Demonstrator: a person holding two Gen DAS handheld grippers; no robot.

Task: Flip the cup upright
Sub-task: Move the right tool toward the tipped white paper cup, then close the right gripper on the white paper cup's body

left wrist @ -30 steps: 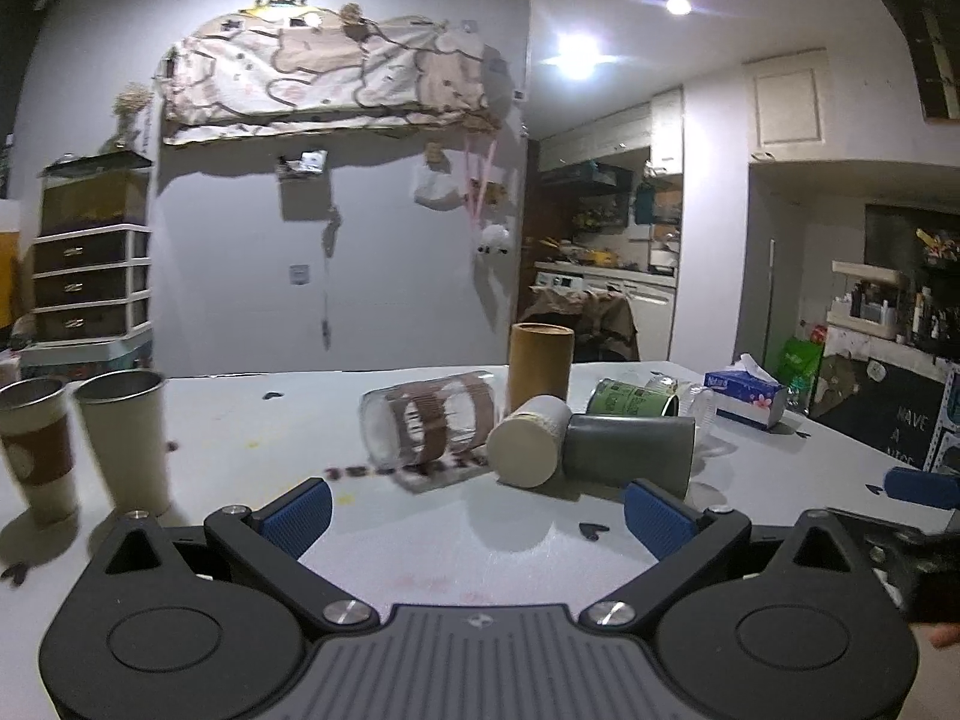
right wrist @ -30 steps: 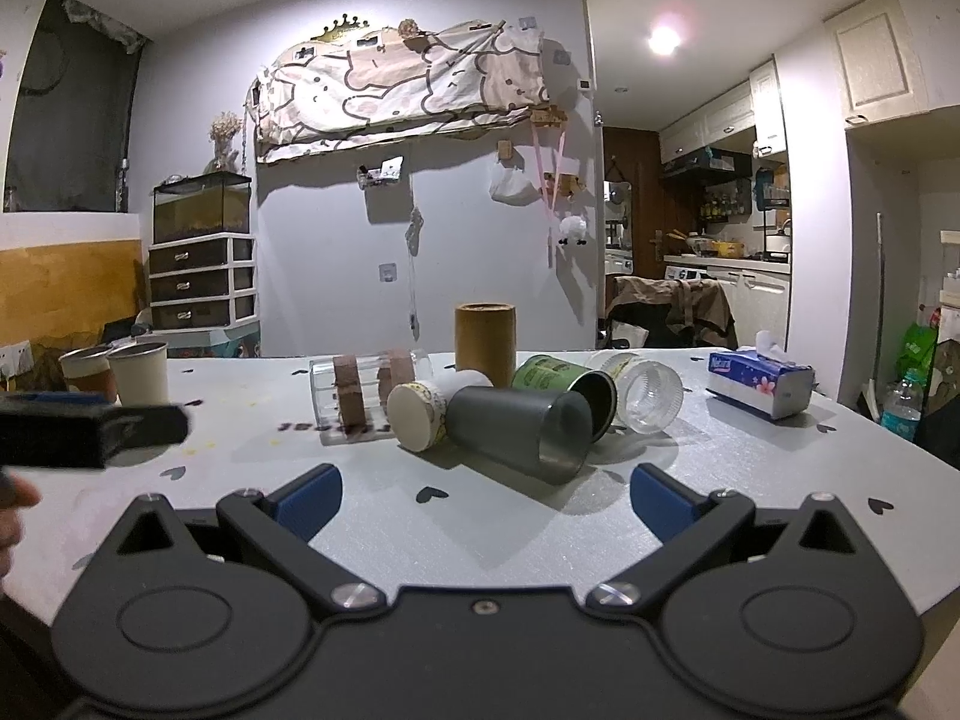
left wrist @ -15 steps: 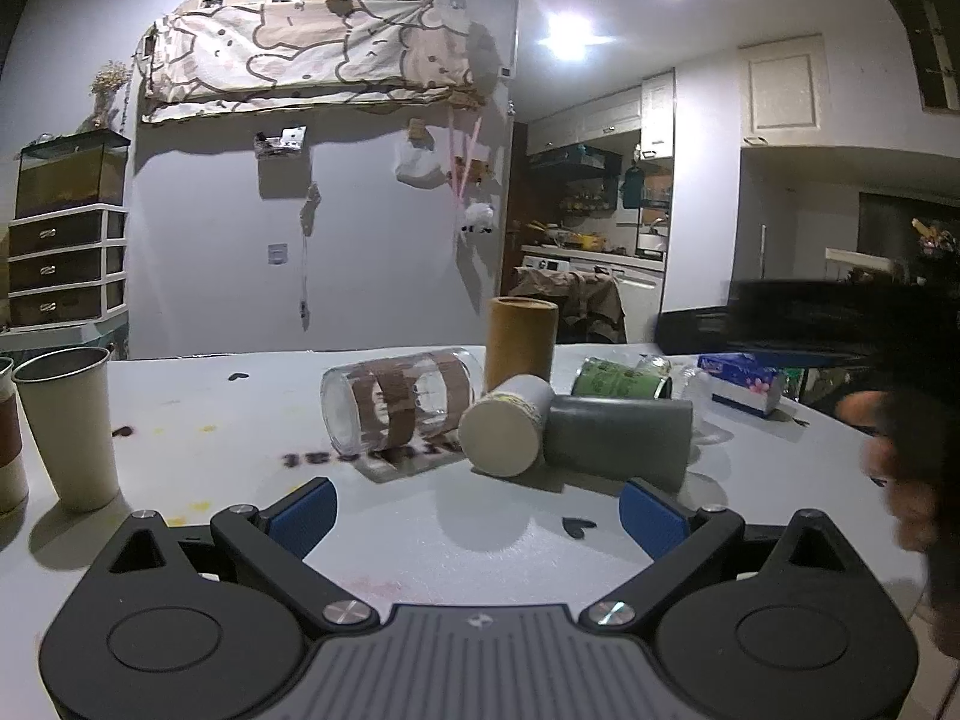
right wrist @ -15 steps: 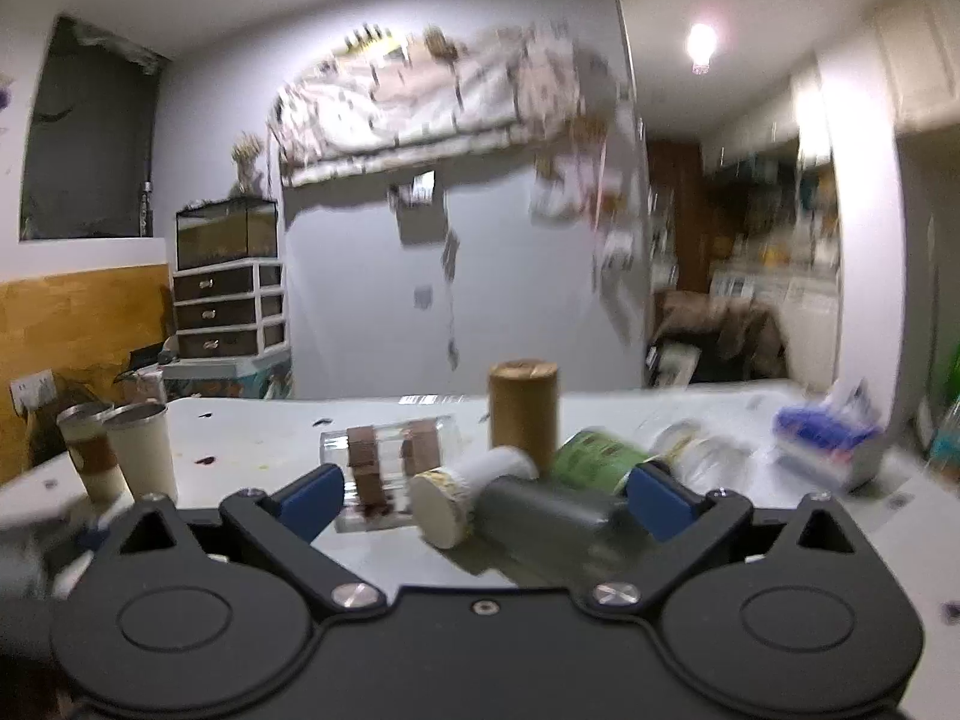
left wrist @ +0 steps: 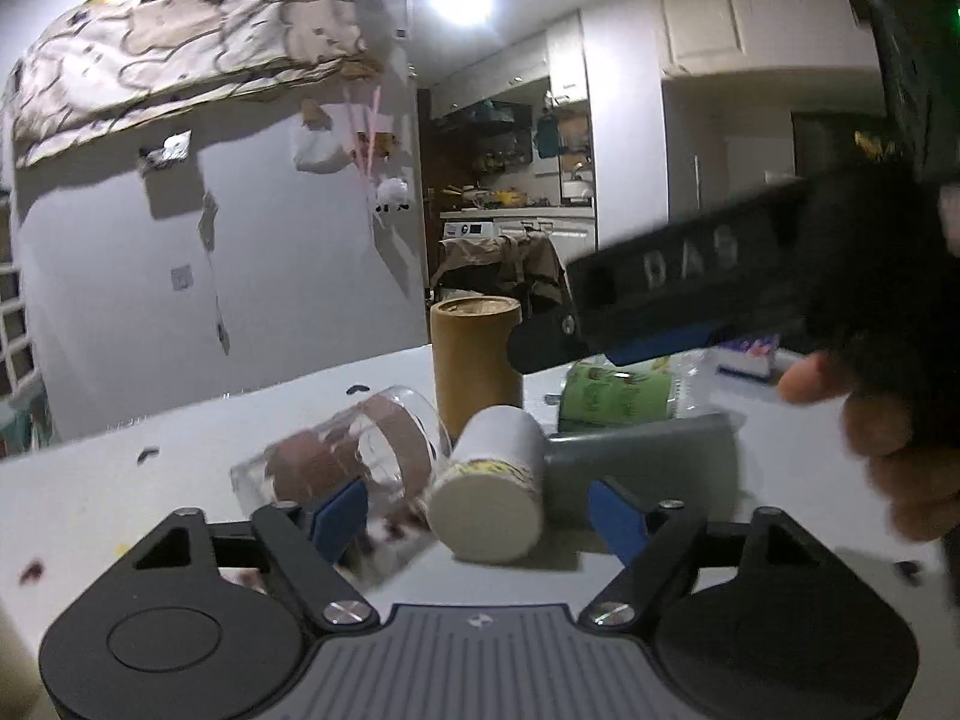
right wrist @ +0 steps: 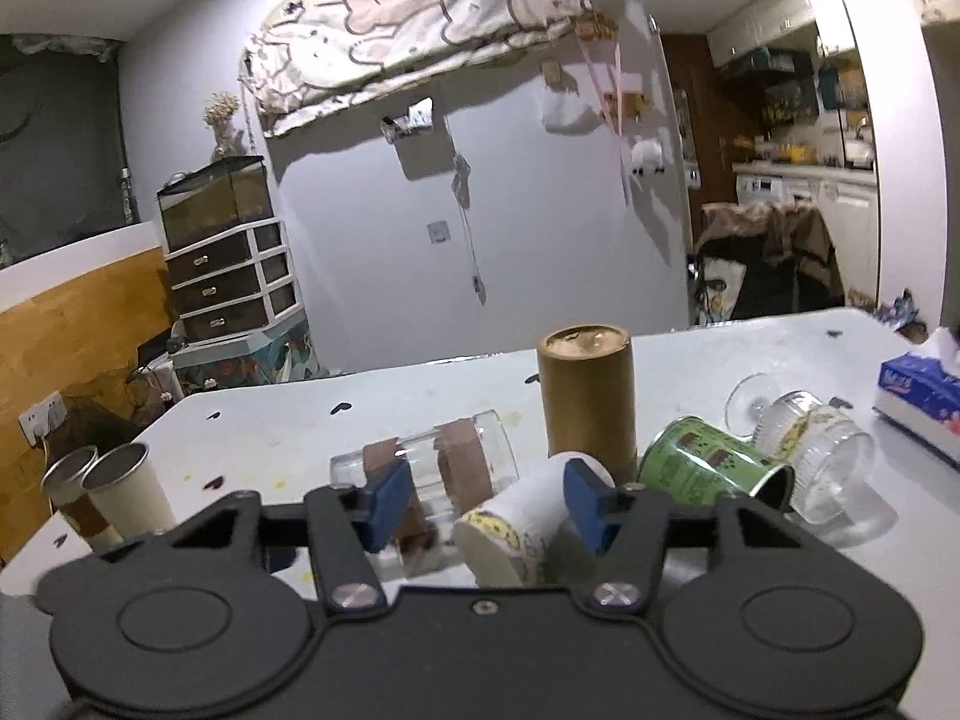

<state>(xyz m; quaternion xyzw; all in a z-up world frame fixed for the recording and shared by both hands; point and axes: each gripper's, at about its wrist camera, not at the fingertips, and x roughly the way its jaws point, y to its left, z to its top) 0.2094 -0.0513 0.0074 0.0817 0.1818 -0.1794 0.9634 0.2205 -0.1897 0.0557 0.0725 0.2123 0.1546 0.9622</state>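
Observation:
A white paper cup (left wrist: 489,489) (right wrist: 516,531) lies on its side in a pile on the white table (left wrist: 90,498). A clear glass with brown bands (left wrist: 342,459) (right wrist: 432,471), a grey cup (left wrist: 645,471) and a green cup (left wrist: 615,396) (right wrist: 711,468) also lie on their sides. My left gripper (left wrist: 480,516) is open just in front of the white cup. My right gripper (right wrist: 483,498) is open above the white cup and the glass; it also shows in the left wrist view (left wrist: 660,312), over the pile.
A tan cylinder (left wrist: 477,360) (right wrist: 588,399) stands upright behind the pile. A clear glass cup (right wrist: 822,456) lies at the right, with a tissue box (right wrist: 918,399) beyond. Two upright cups (right wrist: 114,498) stand at the table's left edge (right wrist: 36,546).
Both grippers have moved forward to the pile. The right gripper has swung left over the white cup and now crosses the left wrist view.

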